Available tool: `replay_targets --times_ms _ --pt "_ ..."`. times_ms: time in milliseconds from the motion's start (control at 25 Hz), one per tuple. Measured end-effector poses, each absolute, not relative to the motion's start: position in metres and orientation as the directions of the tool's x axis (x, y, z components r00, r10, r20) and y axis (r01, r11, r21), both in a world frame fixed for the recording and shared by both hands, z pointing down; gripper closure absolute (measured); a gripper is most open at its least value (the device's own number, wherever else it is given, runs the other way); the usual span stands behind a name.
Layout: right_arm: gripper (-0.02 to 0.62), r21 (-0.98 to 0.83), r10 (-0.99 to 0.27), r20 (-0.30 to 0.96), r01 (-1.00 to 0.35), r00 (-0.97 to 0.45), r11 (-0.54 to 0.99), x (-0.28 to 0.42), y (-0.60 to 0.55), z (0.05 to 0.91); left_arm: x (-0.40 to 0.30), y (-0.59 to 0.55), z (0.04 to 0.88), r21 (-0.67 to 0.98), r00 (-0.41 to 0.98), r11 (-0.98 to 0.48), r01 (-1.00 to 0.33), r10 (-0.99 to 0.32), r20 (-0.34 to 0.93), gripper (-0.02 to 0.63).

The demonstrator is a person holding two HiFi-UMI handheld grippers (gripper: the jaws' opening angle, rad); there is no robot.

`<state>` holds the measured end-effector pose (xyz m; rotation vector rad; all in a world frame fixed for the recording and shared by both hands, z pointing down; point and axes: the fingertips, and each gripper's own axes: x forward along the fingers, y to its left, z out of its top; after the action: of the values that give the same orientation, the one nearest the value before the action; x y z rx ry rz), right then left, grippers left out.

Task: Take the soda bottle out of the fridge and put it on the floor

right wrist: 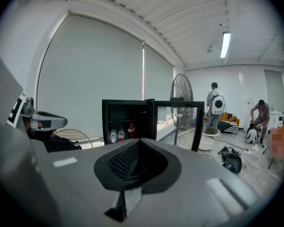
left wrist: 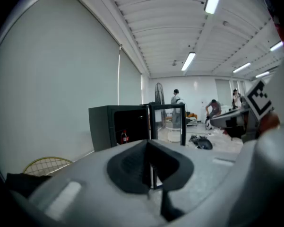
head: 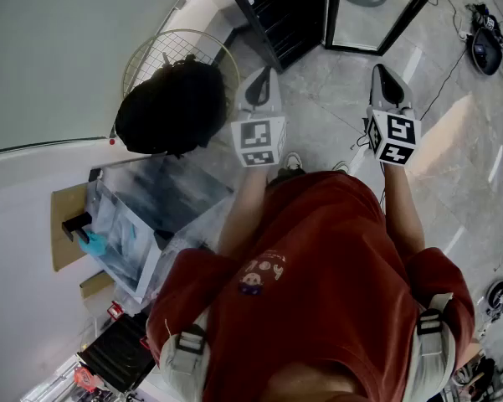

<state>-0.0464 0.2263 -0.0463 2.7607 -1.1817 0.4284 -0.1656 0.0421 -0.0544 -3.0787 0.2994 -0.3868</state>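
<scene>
While fridge [right wrist: 125, 102] stands open mid-frame, soda bottle [right wrist: 131, 129] inside, left gripper [head: 262, 86], right gripper [head: 387, 82] both closed, empty.

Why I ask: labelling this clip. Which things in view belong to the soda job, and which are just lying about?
Job: fridge, soda bottle inside it, floor, left gripper, right gripper (both shut, empty).
Lying about: standing fan, wire basket, black bag, clear bottles beside the soda.

The fridge [head: 284, 19] is cut off by the head view's top edge. The right gripper [right wrist: 140, 148] hides its lower part; the bottles [right wrist: 114, 136] inside are too small to read.
</scene>
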Motion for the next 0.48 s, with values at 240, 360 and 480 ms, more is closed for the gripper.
replay_targets --times_ms 240,360,480 --pt "0.595 -0.006 -0.691 0.300 -0.722 0.658 -0.691 -0.049 0.222 -0.047 -0.172 0.037 -0.053 -0.044 0.949 -0.980 -0.197 -0.201 0.244 0.606" --pt "0.595 -0.004 -0.686 0.298 -0.718 0.663 -0.696 -0.051 0.220 -0.047 -0.173 0.035 -0.053 -0.041 0.949 -0.980 -0.195 -0.199 0.245 0.606" --pt "0.595 -0.020 -0.683 0.287 -0.709 0.671 -0.705 -0.052 0.217 -0.048 -0.176 0.031 -0.052 -0.035 0.949 -0.980 -0.194 -0.196 0.245 0.606"
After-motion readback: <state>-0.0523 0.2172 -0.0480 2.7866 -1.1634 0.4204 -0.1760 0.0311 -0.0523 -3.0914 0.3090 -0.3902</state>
